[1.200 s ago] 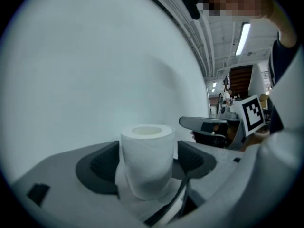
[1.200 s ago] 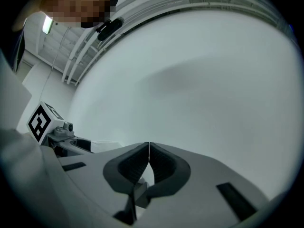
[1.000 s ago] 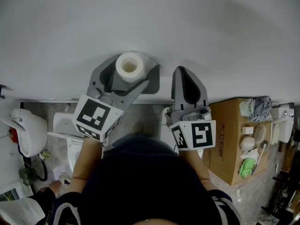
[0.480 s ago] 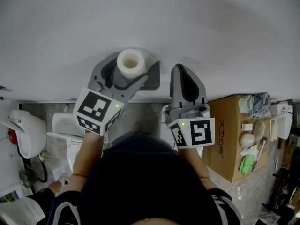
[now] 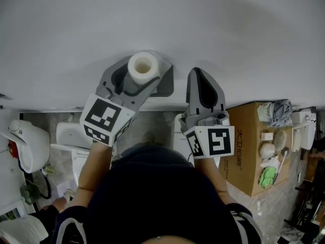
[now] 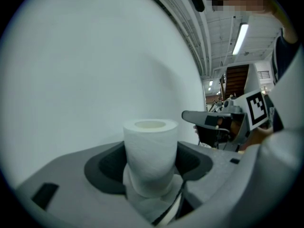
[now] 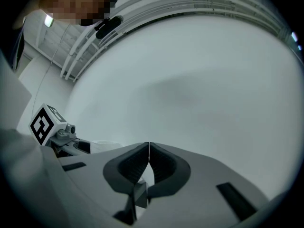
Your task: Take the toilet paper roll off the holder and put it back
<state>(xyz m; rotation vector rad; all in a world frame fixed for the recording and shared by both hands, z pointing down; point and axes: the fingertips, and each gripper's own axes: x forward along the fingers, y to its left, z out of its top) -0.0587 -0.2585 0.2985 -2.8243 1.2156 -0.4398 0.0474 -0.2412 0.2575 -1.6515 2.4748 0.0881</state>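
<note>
A white toilet paper roll stands upright close to the white wall, its hollow core facing up. My left gripper has the roll between its jaws. They have just been closing, and the dark pads now touch both sides of the roll. A pale shape under the roll is partly hidden by the jaws, and I cannot tell whether it is the holder. My right gripper hangs to the right of the roll. In the right gripper view it is shut with nothing in it.
The white wall fills the space ahead of both grippers. A cardboard box with several small things on top stands at the lower right. A white toilet fixture sits at the lower left.
The left jaws have drawn in against the roll. Both hands stayed where they were, and the right gripper is still shut.
</note>
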